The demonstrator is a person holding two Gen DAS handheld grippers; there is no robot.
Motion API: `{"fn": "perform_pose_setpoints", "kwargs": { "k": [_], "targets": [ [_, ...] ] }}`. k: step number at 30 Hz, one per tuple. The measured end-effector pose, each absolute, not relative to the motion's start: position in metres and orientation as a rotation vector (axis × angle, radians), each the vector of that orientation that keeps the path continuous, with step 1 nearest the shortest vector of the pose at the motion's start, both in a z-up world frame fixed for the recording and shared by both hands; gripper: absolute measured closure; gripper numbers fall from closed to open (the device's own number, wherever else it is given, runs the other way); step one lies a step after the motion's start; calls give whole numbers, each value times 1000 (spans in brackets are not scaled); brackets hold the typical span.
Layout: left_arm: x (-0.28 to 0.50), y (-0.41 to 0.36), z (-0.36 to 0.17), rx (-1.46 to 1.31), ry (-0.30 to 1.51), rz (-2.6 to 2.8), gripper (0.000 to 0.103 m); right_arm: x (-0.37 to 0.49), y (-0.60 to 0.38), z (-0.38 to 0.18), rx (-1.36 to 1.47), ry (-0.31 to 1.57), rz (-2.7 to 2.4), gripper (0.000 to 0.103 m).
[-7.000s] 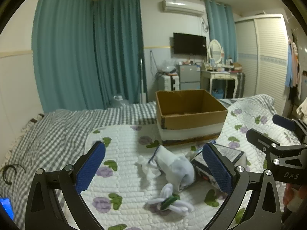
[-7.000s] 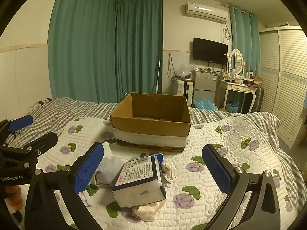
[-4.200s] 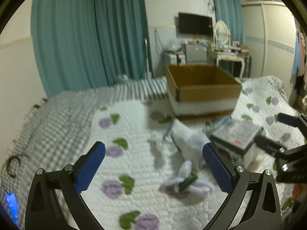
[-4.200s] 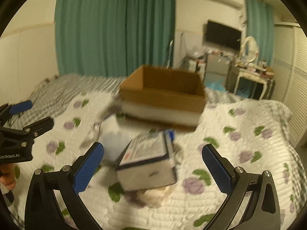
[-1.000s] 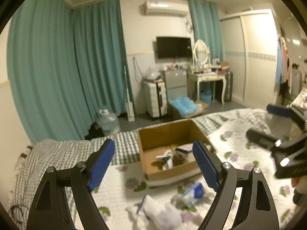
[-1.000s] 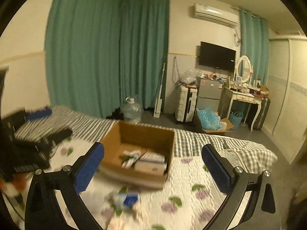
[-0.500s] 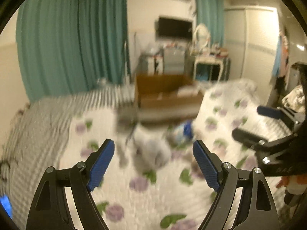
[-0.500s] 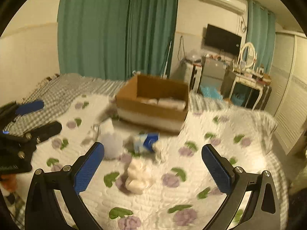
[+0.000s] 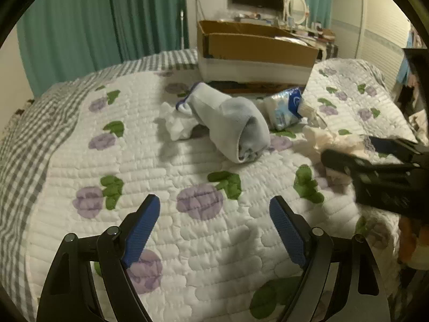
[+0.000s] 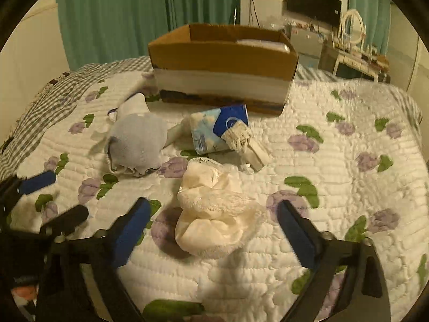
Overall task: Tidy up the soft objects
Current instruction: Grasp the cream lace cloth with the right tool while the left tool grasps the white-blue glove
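A rolled grey-white sock [image 9: 236,123] [image 10: 135,142] lies mid-quilt beside a crumpled white cloth [image 9: 177,126]. A blue tissue pack [image 9: 285,107] [image 10: 218,131] lies right of it, with a small rolled cloth [image 10: 245,141] against it. A cream lace cloth [image 10: 214,214] [image 9: 332,142] lies nearest. My right gripper [image 10: 211,230] is open, straddling the cream cloth from just above. My left gripper [image 9: 213,228] is open and empty over bare quilt, short of the sock. A cardboard box [image 9: 257,51] [image 10: 222,64] stands behind, holding items.
The floral quilt [image 9: 187,187] covers a grey checked bed. Teal curtains [image 9: 107,18] hang behind. A TV [image 10: 313,2], a dresser with mirror [image 10: 354,45] and a wardrobe [image 9: 383,35] stand at the far right.
Both grippers have dropped from high above the bed down close to the quilt. The book-like box and the white-green item went from the quilt into the cardboard box.
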State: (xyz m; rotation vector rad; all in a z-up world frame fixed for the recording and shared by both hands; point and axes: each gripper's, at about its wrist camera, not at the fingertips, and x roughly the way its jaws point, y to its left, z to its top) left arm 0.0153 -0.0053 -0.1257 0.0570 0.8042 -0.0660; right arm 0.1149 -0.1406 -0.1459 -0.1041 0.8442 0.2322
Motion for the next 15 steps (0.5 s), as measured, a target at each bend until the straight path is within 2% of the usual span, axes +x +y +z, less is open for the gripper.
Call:
{"fn": "perform_pose_setpoints", "kwargs": {
  "k": [1,2,3,6,15],
  "targets": [
    [15,-4,-128,55,806,-70,18,116,-140,-147,-97,849,226,36],
    [15,-4,-128,48,808,-76,18,119,-140,-149,-89,857,224,58],
    [15,-3,-128,40,810,-80,18,121,-140,-150,-79,869,229,67],
    [15,-1,-123,24,801,-88,18,119,-143,-140,-64,840,236,75],
    [29,-11,-102,18,780,-123,20,145,-164,-88,1,749,259,76]
  ]
}}
